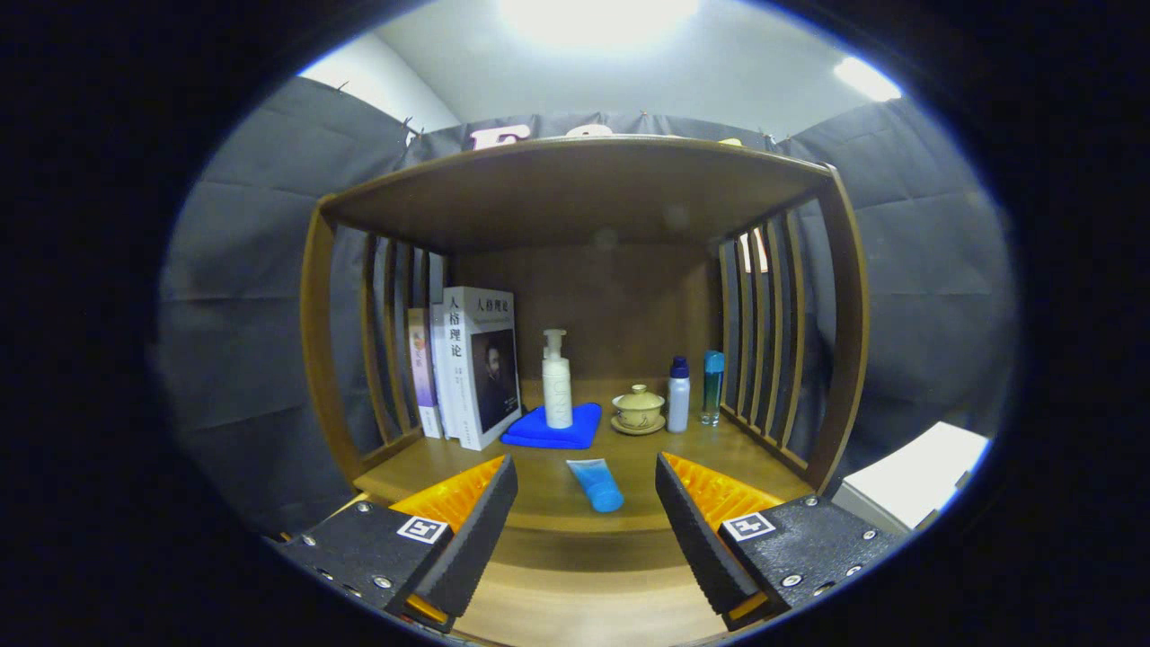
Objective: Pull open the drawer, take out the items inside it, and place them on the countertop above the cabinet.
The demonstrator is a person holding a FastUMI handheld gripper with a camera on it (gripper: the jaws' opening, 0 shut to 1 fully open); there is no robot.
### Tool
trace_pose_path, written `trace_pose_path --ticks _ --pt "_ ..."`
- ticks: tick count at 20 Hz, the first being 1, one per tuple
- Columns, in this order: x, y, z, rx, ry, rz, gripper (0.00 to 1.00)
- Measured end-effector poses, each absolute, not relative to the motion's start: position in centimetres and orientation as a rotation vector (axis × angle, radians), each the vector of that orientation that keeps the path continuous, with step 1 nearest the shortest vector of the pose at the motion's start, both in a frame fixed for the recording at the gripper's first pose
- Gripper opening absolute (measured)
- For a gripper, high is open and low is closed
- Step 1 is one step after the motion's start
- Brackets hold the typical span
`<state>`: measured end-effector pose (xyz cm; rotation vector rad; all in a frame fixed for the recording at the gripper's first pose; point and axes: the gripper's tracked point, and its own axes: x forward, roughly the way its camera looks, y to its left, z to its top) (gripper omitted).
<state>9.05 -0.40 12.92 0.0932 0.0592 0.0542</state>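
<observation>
On the countertop (557,503) just ahead of the spread, empty gripper (586,503) lies a small blue tube (596,483), between the fingers' line, cap end toward them. Judging by look: light, soft plastic, squashes and slips if pinched hard; better to take it across the firmer cap end. Drawer isn't visible from here, so can't tell what's left inside

A: Where's the light from?
B: Two ceiling lamps (597,13), one blown out at twelve o'clock, another near one o'clock.
A: Sharpness?
B: Good in the middle; the cabinet (584,180) posts bow outward from fisheye distortion. Its back panel sits in shadow, and the wide-apart fingers (485,530) look slightly soft.
</observation>
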Motion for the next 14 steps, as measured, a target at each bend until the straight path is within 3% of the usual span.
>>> trace_pose_path --ticks 14 --pt "-3.2 1.5 5.4 0.077 0.060 0.079 0.95"
